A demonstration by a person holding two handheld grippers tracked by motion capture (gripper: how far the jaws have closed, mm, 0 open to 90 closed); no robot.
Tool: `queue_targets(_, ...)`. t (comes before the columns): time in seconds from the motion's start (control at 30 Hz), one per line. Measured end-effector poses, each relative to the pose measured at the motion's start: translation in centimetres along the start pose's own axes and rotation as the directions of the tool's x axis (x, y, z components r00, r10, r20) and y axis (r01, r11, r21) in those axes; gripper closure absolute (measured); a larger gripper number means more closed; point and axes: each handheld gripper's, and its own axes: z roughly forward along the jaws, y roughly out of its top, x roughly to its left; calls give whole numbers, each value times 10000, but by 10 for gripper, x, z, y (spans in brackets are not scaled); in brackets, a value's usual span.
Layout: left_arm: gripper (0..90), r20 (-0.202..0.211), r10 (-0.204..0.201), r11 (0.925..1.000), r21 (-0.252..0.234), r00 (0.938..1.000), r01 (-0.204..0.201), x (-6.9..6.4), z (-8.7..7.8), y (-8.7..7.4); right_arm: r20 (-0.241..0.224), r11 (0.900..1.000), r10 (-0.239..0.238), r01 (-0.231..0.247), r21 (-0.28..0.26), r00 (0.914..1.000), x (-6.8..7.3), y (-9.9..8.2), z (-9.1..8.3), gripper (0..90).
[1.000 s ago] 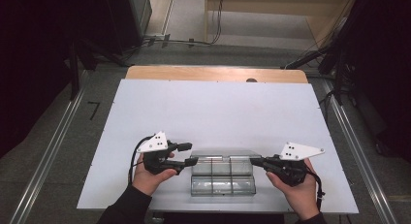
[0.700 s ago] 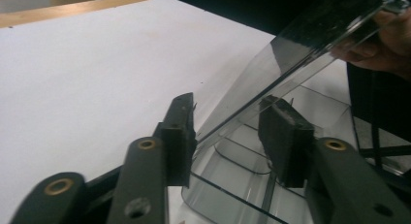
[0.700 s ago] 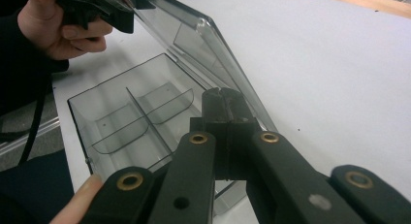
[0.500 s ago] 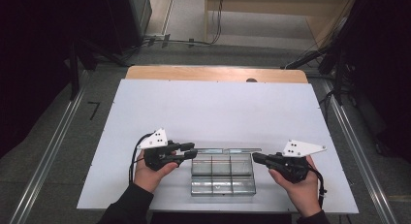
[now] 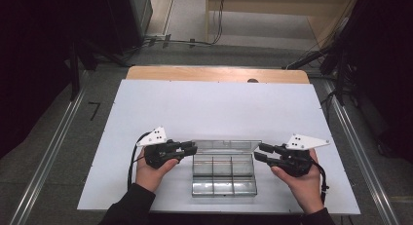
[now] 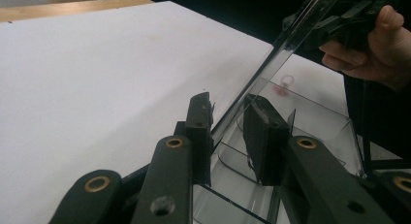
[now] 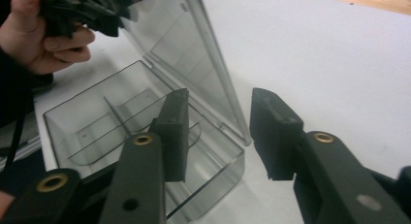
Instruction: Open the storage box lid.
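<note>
Clear compartment box point(image 5: 224, 174) at the counter's near edge — light, rigid, slippery. Left gripper point(image 6: 230, 132) straddles its raised lid point(image 6: 271, 64), closing; right gripper point(image 7: 218, 132) opening, empty — grip the lid's edge.

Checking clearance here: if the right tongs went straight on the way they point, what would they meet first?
Most likely the raised clear lid of the compartment box: the right tongs, open, straddle its near edge, though depth is hard to judge.

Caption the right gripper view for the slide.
Right gripper, jaws apart, straddles the raised lid of a clear compartment box on the white table.
</note>
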Motion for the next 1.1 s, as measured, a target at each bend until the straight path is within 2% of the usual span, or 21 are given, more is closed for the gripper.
queue_targets(0.13, 753, -115, 76, 10000, 38, 9999, -76, 0, 3, 1, -28, 9999, 94, -94, 137, 10000, -6, 2, 8, 550)
queue_targets(0.23, 759, 13, -90, 10000, -23, 10000, 90, 4, 4, 1, -253, 9997, 120, -114, 233, 9996, -11, 5, 16, 566)
queue_targets(0.4, 787, -16, -327, 9994, -62, 9995, 327, 9, 5, 1, -619, 9995, 102, -83, 315, 9980, -18, 11, 28, 628)
queue_targets(0.6, 804, -41, -637, 9980, -64, 9980, 636, 15, 8, 0, -742, 9993, 366, -356, 148, 9966, -28, 12, 35, 716)
queue_targets(0.73, 803, -230, -809, 9967, -44, 9965, 808, 15, 11, -1, -656, 9989, 478, -475, 58, 9967, -29, 11, 36, 734)
queue_targets(0.83, 802, -320, -1034, 9945, 150, 9941, 1039, 17, 16, -4, -532, 9974, 708, -712, -59, 9961, -30, 9, 38, 742)
queue_targets(0.93, 794, -420, -1438, 9896, 20, 9887, 1440, 18, 21, -8, -490, 9947, 1013, -1021, -137, 9936, -32, 7, 40, 742)
queue_targets(1.1, 802, -669, -1779, 9840, -11, 9818, 1783, 18, 23, -8, -303, 9900, 1397, -1401, -135, 9897, -35, 7, 44, 759)
